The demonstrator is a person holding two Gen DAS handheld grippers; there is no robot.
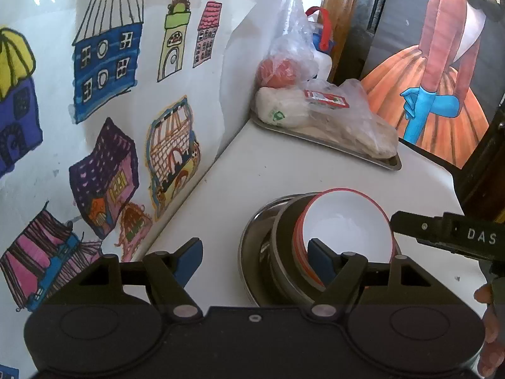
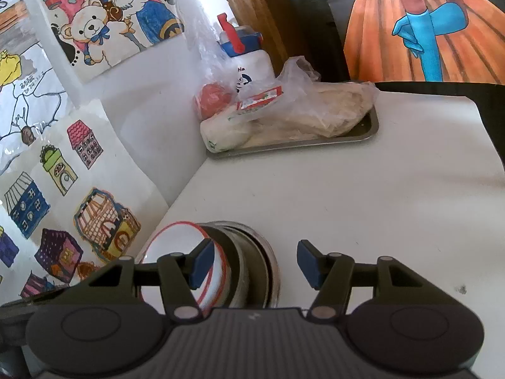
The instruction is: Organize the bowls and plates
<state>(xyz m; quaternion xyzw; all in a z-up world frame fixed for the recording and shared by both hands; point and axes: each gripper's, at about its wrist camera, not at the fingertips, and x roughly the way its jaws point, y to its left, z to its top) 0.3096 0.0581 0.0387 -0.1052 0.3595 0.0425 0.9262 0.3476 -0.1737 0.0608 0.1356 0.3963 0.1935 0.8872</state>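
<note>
White bowls with red rims (image 1: 344, 224) (image 2: 176, 243) are nested in a dark bowl (image 1: 285, 243) (image 2: 233, 252). The dark bowl rests in a steel dish (image 1: 249, 252) (image 2: 271, 265) on the white table, close to the wall. My left gripper (image 1: 254, 260) is open. Its right pad is in front of the white bowls' near rim and its left pad is over bare table. My right gripper (image 2: 255, 264) is open too, straddling the stack's right side: the left pad is over the white bowl and the right pad is clear of the steel dish. One of the right gripper's fingers (image 1: 410, 225) reaches the bowl's right rim.
A steel tray (image 1: 388, 162) (image 2: 372, 126) of bagged food stands at the back by the wall corner, with a white bottle (image 2: 249, 63) behind it. Children's drawings cover the wall on the left. A large painting (image 1: 442, 79) leans at the back right. A hand (image 1: 487, 315) shows at the right edge.
</note>
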